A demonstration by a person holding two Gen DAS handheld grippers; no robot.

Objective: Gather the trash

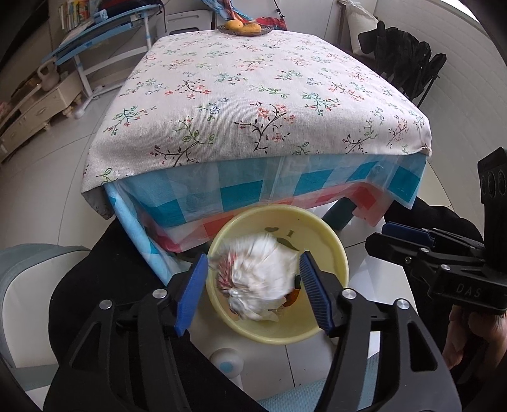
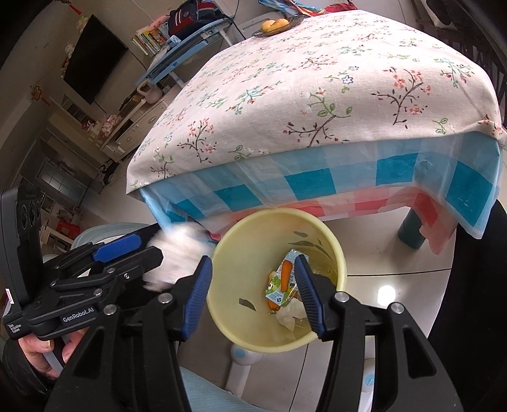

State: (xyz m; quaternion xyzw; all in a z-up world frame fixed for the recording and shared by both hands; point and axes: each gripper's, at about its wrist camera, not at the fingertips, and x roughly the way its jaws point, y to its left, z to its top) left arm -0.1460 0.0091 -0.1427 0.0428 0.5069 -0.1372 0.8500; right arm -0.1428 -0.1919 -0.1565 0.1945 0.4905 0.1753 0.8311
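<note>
The crumpled white tissue [image 1: 258,279], blurred and streaked with red on one side, sits between my left gripper [image 1: 253,293]'s blue pads over the mouth of the yellow bin [image 1: 336,253] — the pads stand apart from it on both sides, so I read the jaws as parted and not pressing on the wad. From my right wrist view the same wad [image 2: 177,256] shows as a white smear just off the bin's left rim [image 2: 221,253], beside the left gripper's fingers [image 2: 118,248]. My right gripper [image 2: 252,296] hangs over the bin's opening with its jaws partly spread and nothing between the pads; below them, on the bin's bottom, lie a small printed packet [image 2: 280,285] with an orange carrot piece [image 2: 286,274] on it and some pale paper [image 2: 290,318], plus a few dark scraps stuck to the inner wall. The bin's rim lies near the hanging hem of the checked blue-and-red plastic cloth [image 1: 240,193], which drops below the flowered tablecloth [image 1: 253,95], so room at the far side of the bin is tight, while the near side opens onto pale floor tiles [image 2: 380,253]. A dark teal table leg [image 2: 412,229] stands to the right of the bin, well apart from it. The tabletop edge overhangs just above the bin; the top is bare save a dish of yellow fruit [image 1: 244,28] at the far edge. A hand [image 2: 41,351] grips the left tool's handle at lower left.
</note>
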